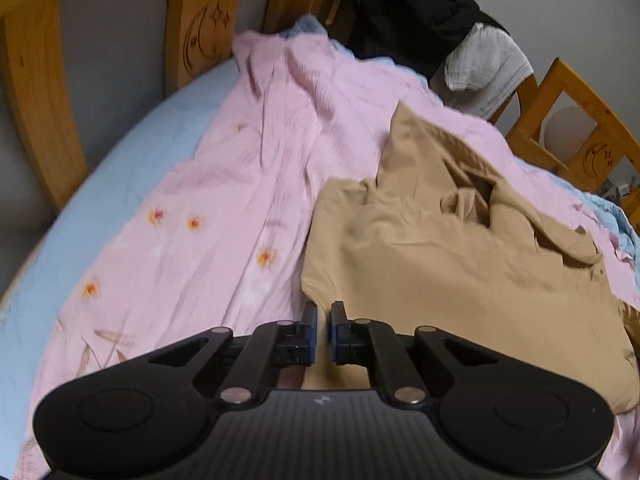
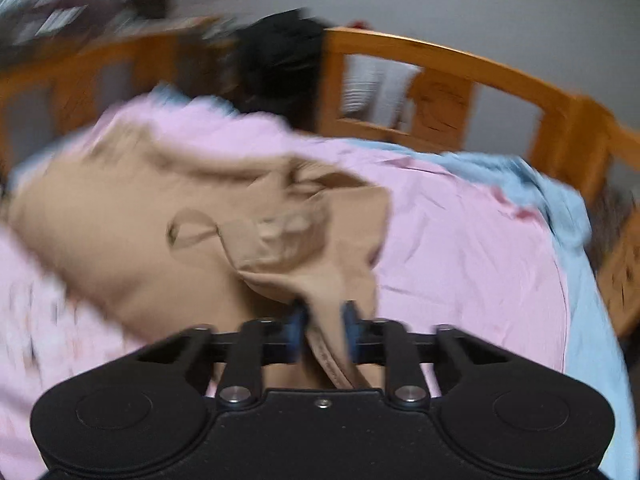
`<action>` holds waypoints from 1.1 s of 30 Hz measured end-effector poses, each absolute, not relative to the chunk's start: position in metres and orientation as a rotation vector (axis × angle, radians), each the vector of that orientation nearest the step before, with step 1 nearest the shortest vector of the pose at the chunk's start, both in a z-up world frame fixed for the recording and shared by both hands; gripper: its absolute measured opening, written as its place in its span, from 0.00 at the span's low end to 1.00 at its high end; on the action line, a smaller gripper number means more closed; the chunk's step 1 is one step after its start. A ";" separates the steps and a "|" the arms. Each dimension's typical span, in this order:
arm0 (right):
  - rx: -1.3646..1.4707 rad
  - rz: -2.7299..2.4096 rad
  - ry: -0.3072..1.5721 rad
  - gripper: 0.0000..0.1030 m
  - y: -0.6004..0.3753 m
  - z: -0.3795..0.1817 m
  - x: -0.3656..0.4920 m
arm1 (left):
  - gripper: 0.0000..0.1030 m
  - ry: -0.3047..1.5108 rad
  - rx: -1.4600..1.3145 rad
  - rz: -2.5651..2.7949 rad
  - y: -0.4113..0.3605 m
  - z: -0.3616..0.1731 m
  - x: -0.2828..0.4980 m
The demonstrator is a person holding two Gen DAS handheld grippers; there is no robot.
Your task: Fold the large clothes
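A large tan garment (image 1: 440, 248) lies crumpled on a pink floral sheet (image 1: 208, 200) on the bed. My left gripper (image 1: 324, 320) sits at the garment's near left corner, its blue pads almost together with a thin edge of tan cloth pinched between them. In the blurred right wrist view the same tan garment (image 2: 160, 232) spreads to the left. My right gripper (image 2: 325, 320) is shut on a thick bunched fold of it, which runs back between the fingers toward the camera.
A wooden bed rail with moon and star carvings (image 1: 204, 32) runs round the far side. Black clothing (image 1: 412, 8) and a white cloth (image 1: 484, 68) hang over the rail. A light blue sheet (image 2: 560, 208) lies at the right edge, next to the rail (image 2: 480, 64).
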State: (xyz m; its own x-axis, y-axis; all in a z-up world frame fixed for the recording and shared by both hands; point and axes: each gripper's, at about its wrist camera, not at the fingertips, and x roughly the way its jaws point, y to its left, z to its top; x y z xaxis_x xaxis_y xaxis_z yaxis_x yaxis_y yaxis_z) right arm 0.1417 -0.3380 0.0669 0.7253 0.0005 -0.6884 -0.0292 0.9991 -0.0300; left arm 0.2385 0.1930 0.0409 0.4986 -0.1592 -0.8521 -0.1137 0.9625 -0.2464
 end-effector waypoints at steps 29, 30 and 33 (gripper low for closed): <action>-0.147 -0.147 0.872 0.04 -0.359 0.001 0.196 | 0.04 1.062 -0.120 0.082 0.170 0.029 0.241; -0.143 -0.148 0.868 0.04 -0.360 0.003 0.195 | 0.04 1.079 -0.120 0.080 0.170 0.031 0.242; -0.101 -0.159 0.864 0.10 -0.364 0.009 0.194 | 0.19 1.103 -0.077 0.103 0.164 0.038 0.243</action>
State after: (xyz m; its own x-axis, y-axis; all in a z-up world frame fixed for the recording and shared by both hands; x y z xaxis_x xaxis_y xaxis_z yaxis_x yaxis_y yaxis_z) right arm 0.1944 -0.3640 0.0093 0.6389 -0.1802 -0.7479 0.0982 0.9833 -0.1530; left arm 0.2427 0.1642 0.0382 0.4472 0.0451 -0.8933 -0.1213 0.9926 -0.0106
